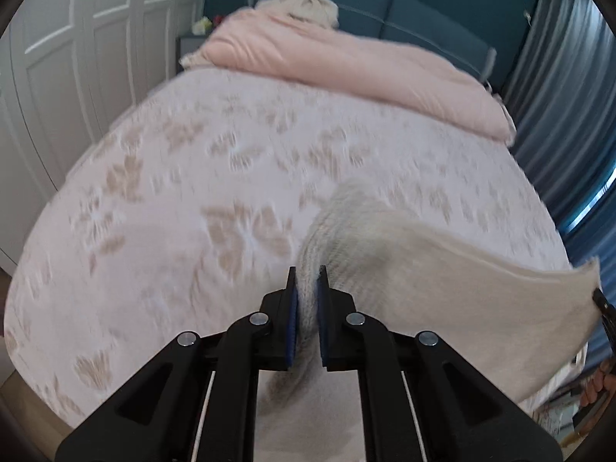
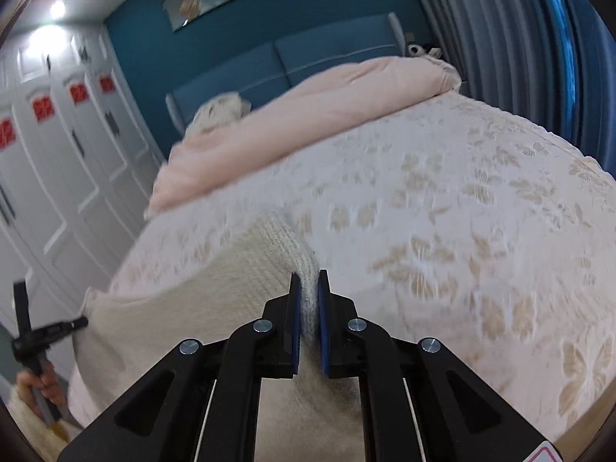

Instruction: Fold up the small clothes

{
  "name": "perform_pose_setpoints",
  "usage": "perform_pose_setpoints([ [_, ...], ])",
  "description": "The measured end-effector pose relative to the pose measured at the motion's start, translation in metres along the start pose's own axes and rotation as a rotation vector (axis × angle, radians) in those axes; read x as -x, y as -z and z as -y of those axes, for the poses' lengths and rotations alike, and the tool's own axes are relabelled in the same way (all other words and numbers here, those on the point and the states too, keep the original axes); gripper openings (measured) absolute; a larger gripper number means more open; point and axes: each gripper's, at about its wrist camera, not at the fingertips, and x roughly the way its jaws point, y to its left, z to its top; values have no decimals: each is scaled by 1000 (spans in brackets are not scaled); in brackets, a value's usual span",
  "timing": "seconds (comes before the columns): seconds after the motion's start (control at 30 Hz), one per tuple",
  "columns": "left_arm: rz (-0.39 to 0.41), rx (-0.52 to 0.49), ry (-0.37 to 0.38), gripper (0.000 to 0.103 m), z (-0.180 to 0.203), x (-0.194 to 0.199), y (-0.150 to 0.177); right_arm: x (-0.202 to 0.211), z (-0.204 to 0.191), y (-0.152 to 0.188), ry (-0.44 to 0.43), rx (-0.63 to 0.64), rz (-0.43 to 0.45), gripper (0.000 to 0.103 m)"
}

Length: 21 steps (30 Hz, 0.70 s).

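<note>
A cream knitted garment (image 1: 442,281) is held up and stretched between my two grippers above the bed. My left gripper (image 1: 307,275) is shut on one ribbed corner of it. My right gripper (image 2: 308,279) is shut on the other ribbed corner, and the garment (image 2: 200,308) spreads to the left in that view. Each gripper shows small at the far edge of the other's view: the right one (image 1: 600,302) and the left one (image 2: 73,323). The garment's lower part hangs out of sight below the fingers.
The bed (image 1: 231,177) has a pale floral cover. A folded pink duvet (image 1: 346,65) and a cream pillow (image 1: 308,5) lie at the head by the blue headboard (image 1: 423,27). White wardrobe doors (image 1: 77,57) stand at the left, blue curtains (image 1: 558,77) at the right.
</note>
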Motion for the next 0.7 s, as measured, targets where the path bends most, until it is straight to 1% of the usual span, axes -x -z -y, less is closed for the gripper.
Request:
perform_pose_setpoints([
  [0.07,-12,15,-20,8,-1,-19,-14,-23,13,-8,15,-41,-14,7],
  [0.1,-27,12,-31,8,-1,-32,-16,-38,20,-8,24,-60,-37,7],
  [0.13,-39,1,-61,8,-1,-46,-16,-61,29,-2,43,-79,-79,7],
  [0.17,-68,-21,-113,8,0,-71,-10,-82,36,7,71,-90,-116,7],
  [0.2,-104,-26,-136,8,0,-89,-3,-101,43,16,88,-105,-159,7],
  [0.23,-145,-20,-162,8,-2,-109,7,-128,53,32,108,-125,-226,7],
  [0.27,-203,-10,-181,8,-6,-133,21,-149,60,47,143,-126,-279,7],
  [0.3,-241,-3,-199,8,-9,-148,32,-159,64,55,162,-124,-307,7],
  [0.33,-263,-4,-223,8,-11,-160,41,-172,69,67,178,-132,-348,7],
  [0.37,-264,-14,-235,9,-11,-166,49,-178,74,75,174,-161,-369,8],
  [0.4,-244,-25,-242,11,-10,-165,52,-176,79,76,161,-195,-357,9],
  [0.43,-237,-31,-245,12,-9,-163,52,-168,81,73,146,-235,-328,12],
  [0.47,-237,-34,-246,15,-7,-157,49,-159,80,67,147,-248,-303,14],
  [0.5,-230,-44,-268,21,-4,-147,46,-148,76,61,162,-239,-277,17],
  [0.53,-211,-56,-287,21,-2,-138,44,-129,67,53,172,-205,-228,17],
  [0.57,-171,-74,-308,21,2,-119,42,-114,59,48,161,-177,-191,17],
  [0.6,-147,-80,-314,21,6,-106,42,-98,44,47,140,-135,-166,17],
  [0.63,-130,-75,-299,21,10,-92,43,-86,25,51,113,-83,-159,17],
  [0.7,-112,-59,-220,23,30,-64,57,-75,-10,68,49,-17,-175,17],
])
